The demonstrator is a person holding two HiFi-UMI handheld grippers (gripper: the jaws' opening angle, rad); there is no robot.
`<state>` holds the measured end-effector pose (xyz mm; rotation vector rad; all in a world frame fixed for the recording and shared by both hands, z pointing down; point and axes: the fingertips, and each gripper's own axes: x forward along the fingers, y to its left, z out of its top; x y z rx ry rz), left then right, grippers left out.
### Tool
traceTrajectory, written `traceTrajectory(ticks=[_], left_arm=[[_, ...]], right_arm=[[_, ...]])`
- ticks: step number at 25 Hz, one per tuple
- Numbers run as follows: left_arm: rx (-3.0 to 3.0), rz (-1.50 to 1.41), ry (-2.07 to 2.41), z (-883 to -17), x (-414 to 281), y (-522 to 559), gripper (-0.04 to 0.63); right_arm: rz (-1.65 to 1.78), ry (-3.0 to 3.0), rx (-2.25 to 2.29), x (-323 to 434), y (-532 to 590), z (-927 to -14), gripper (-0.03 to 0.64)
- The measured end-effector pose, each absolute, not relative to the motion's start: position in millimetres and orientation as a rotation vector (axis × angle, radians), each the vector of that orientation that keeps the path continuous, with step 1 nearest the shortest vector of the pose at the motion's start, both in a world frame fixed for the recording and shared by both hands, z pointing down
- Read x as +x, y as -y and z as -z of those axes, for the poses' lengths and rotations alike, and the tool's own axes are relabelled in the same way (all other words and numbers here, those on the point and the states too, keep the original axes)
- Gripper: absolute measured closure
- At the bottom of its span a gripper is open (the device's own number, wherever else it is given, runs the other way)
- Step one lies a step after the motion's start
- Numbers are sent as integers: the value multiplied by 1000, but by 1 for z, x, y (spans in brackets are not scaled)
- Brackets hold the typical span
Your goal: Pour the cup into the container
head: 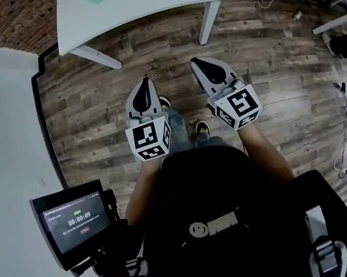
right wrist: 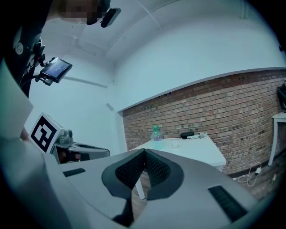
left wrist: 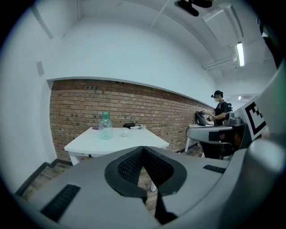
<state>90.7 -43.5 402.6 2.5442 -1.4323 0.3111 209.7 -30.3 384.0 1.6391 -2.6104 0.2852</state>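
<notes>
Both tools are shut with nothing between the jaws. The left hand-held gripper (head: 146, 82) and the right hand-held gripper (head: 199, 65) are held side by side in front of the person, over the wooden floor (head: 271, 55), tips aimed at the white tabletop (head: 140, 4) ahead. That reads as an approach posture, well short of any grasp. On the tabletop a small white cup (left wrist: 124, 133) stands just beside a greenish clear bottle (left wrist: 105, 126), probably the container. A dark object (left wrist: 129, 125) lies behind them, towards the brick wall (left wrist: 76, 107).

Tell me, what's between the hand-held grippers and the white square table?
Only grey-brown plank floor, with nothing lying on it, as the head view shows.
</notes>
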Motion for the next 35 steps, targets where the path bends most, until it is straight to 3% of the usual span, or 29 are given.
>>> traceTrajectory(ticks=[15, 35], left_arm=[[2550, -306, 1375, -399, 44, 221, 598], [2584, -241, 1334, -394, 33, 294, 597]], right_arm=[[-302, 2545, 1658, 165, 202, -383, 612], [-233, 2495, 1711, 157, 266, -374, 612]])
